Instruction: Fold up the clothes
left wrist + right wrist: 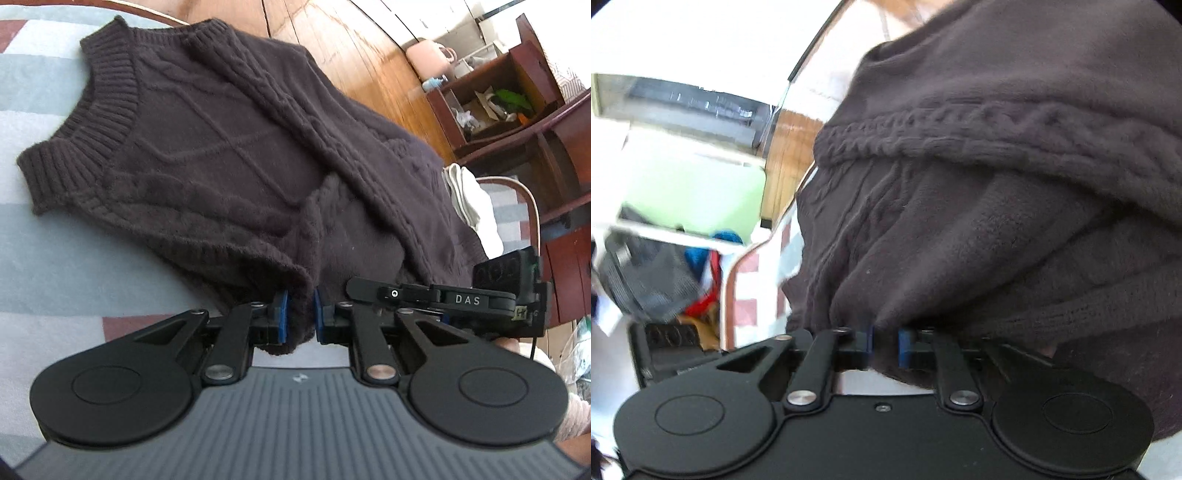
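Both black claws [300, 314] [885, 345] carry blue pads, silver pivot screws

From my right wrist camera the sweater [997, 184] runs off the frame's top and right edges; the shelf clutter [665, 288] blurs unreadably.

A table [55, 258] with a cloth of pale blue, white and dull red squares carries the clothes. A dark brown knitted sweater [229, 147] lies spread on it, one sleeve folded across its front. A folded white cloth [469, 199] lies just beside the sweater.
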Demonstrator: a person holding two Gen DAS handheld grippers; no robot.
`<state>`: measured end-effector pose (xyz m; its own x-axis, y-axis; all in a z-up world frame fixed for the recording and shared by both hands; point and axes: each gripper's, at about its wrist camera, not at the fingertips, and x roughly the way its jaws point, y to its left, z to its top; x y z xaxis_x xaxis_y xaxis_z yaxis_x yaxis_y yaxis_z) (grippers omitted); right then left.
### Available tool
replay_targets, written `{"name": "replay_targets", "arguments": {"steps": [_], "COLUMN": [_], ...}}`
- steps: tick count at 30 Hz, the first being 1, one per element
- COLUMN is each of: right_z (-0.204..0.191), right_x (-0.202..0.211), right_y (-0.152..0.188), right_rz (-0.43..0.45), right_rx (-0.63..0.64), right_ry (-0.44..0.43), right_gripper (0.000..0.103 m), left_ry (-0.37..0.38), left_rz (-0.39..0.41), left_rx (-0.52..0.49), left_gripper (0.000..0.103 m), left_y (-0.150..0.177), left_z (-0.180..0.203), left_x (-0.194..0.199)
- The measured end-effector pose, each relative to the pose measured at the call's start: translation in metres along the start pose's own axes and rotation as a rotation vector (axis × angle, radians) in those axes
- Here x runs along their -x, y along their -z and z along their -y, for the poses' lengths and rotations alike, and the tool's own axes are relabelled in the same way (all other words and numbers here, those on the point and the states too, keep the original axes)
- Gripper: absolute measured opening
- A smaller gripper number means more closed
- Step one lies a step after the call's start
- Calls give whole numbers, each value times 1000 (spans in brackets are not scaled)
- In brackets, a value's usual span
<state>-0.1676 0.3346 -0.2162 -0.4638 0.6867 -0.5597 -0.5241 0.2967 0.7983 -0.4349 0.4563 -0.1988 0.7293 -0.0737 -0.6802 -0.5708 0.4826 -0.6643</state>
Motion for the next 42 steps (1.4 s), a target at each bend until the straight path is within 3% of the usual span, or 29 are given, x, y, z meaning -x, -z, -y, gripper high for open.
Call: {"name": "replay_targets", "arguments": {"steps": [4, 7, 13, 17, 21, 23, 27, 29, 32, 34, 36, 37, 38, 39, 42], "right_z": [-11, -14, -10, -12, -19, -25, -27, -24, -15, -5, 7, 11, 13, 13, -4], "right_x": [4, 11, 24, 19, 18, 18, 16, 17, 21, 21, 20, 17, 12, 9, 13], "right_y": [4, 7, 6, 6, 7, 9, 9, 7, 4, 0, -5, -8, -10, -11, -6], "right_rz": [-16, -16, -25, -41, -72, -92, -120, -114, -87, -48, -5, -4, -14, -37, -139], "right_rx": [92, 147, 219, 256, 336, 397, 454, 440, 359, 270, 173, 139, 116, 107, 207], "right_ry": [28, 7, -25, -5, -1, 15, 45, 53, 37, 38, 7, -24, -53, -87, -201], "right_gripper": [13, 12, 12, 12, 12, 12, 12, 13, 20, 44, 48, 48, 42, 10, 11], "left_ry": [-8, -6, -7, -51, -20, 25, 16, 4, 38, 70, 110, 129, 149, 168, 228], "left_rz": [-22, -26, 78, 131, 150, 116, 61, 31, -101, -160, -199, -226, -253, -280, -334], "left_rx": [-12, -115, -235, -299, -349, -355, -361, -356, -301, -316, -338, -334, -330, -325, -263], "left_gripper": [13, 14, 17, 29, 41, 53, 56, 68, 69, 68, 36, 14, 14, 13, 12], "left_y": [6, 7, 3, -7, -31, -42, -53, -53, -50, -44, -40, -39, -37, -36, -37], "left_z": [-1, 12, 25, 30, 37, 41, 44, 38, 21, 17, 14, 10, 6, 3, -19], "left_x": [2, 8, 38, 53, 53, 37, 3, -14, -41, -48, -40, -35, -31, -26, -10]}}
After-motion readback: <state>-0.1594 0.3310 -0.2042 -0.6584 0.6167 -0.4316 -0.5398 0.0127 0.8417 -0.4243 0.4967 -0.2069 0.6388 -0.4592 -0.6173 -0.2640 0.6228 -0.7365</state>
